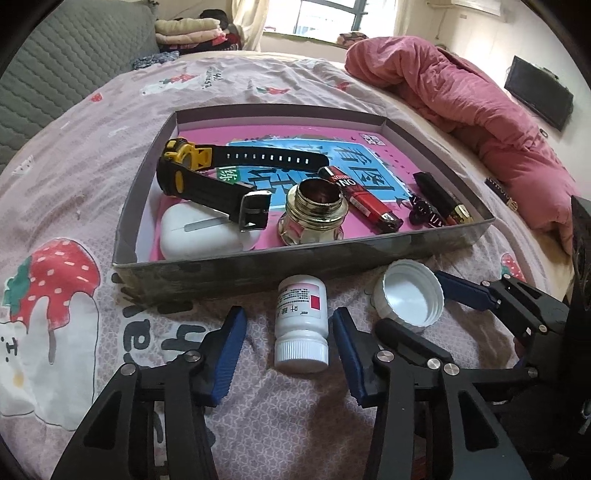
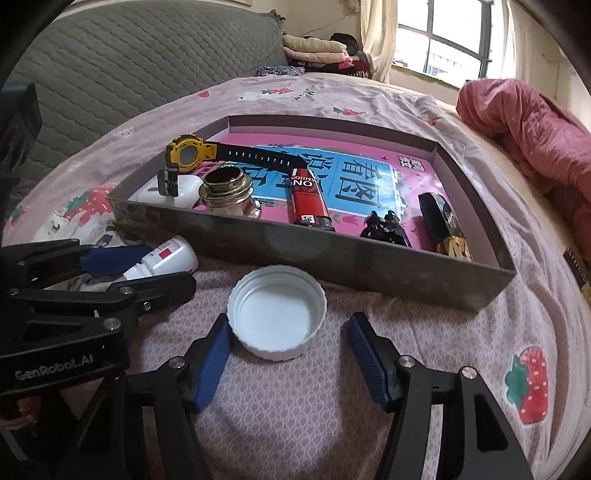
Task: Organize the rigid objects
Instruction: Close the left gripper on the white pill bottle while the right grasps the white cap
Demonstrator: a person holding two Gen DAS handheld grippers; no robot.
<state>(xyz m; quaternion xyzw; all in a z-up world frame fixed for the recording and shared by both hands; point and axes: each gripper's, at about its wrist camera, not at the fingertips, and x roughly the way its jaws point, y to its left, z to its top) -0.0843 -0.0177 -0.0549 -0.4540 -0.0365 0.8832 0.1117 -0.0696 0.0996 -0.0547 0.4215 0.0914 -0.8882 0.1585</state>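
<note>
Nearest the cameras, both grippers rest low over a bed sheet [image 1: 74, 155] w/ strawberry print. Left gripper [image 1: 290, 350], jaws apart, straddles a small white pill bottle [image 1: 301, 325] lying on its side, cap toward the camera, neither pad touching. Right gripper [image 2: 290, 350], also spread wide, flanks an upturned white lid [image 2: 277, 314]; its left pad sits just beside the rim.

Directly behind both, the grey front wall of a shallow tray [image 1: 295, 262] blocks the way in. Inside, on a pink-and-blue booklet [image 1: 369, 162]: white earbud case [image 1: 199, 236] at front left, watch [image 1: 207, 173] w/ yellow bezel, its strap draped over the case, brass-coloured jar [image 1: 314, 218] mid-front, red lighter [image 1: 362, 199], black clip [image 1: 423, 212], black-and-gold tube [image 1: 443, 199] at right.

Farther back: rumpled pink quilt [image 1: 461, 92], grey quilted headboard [image 2: 129, 62], folded blankets [image 1: 188, 31], window [image 2: 454, 48].
</note>
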